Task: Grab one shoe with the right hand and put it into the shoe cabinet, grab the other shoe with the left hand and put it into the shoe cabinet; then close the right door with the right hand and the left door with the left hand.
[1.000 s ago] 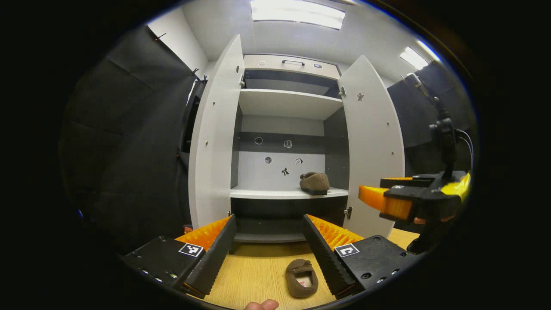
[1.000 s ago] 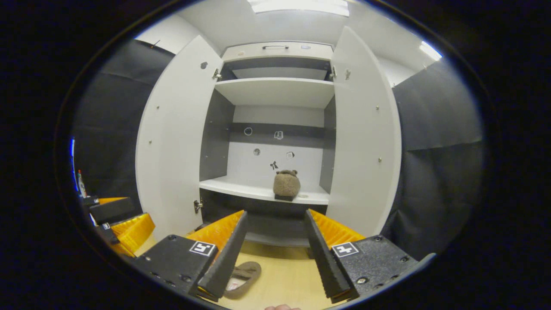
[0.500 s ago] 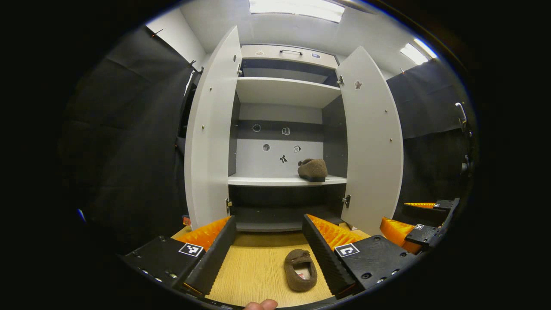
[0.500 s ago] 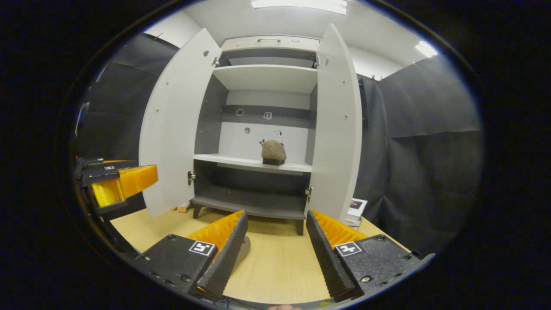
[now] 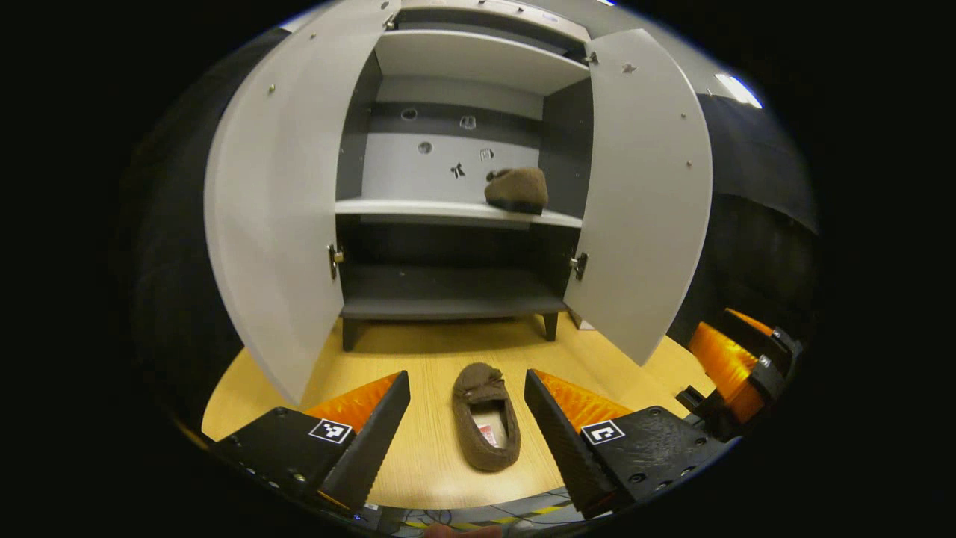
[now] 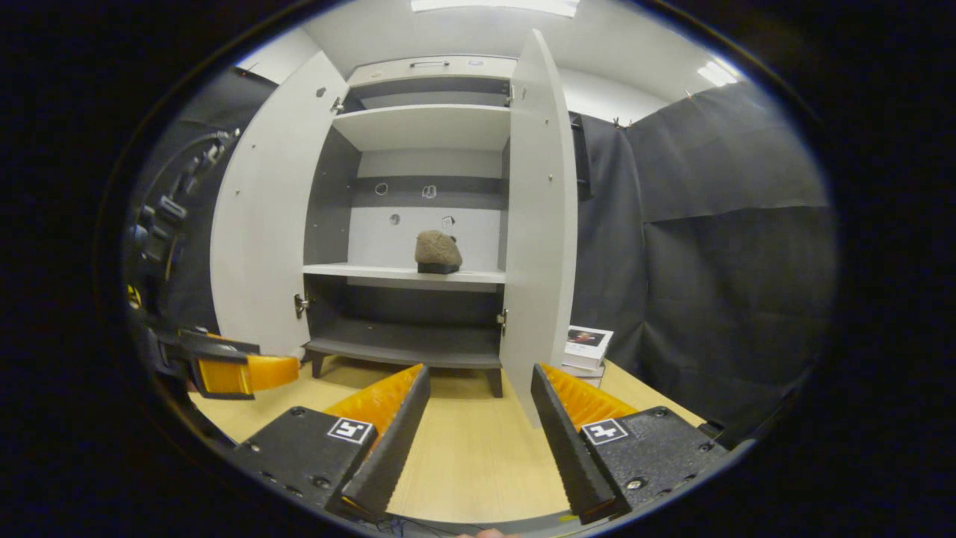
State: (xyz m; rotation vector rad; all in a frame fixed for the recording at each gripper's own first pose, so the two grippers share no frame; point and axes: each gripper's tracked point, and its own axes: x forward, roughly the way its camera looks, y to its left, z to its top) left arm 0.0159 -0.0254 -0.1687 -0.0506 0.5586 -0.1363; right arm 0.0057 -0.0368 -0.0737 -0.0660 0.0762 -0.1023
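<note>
One brown shoe (image 5: 515, 189) sits on the middle shelf (image 5: 418, 208) of the shoe cabinet (image 5: 455, 306); both doors stand wide. The second shoe (image 5: 485, 415) lies on the wooden floor (image 5: 426, 359), dead ahead at 12 o'clock between the fingers of the left gripper (image 5: 467, 426), long axis running 12-to-6 with the toe toward the cabinet. Both the left gripper and the right gripper (image 6: 478, 433) are spread wide and hold nothing; the left appears the nearer, the right sitting off at its 3 o'clock.
</note>
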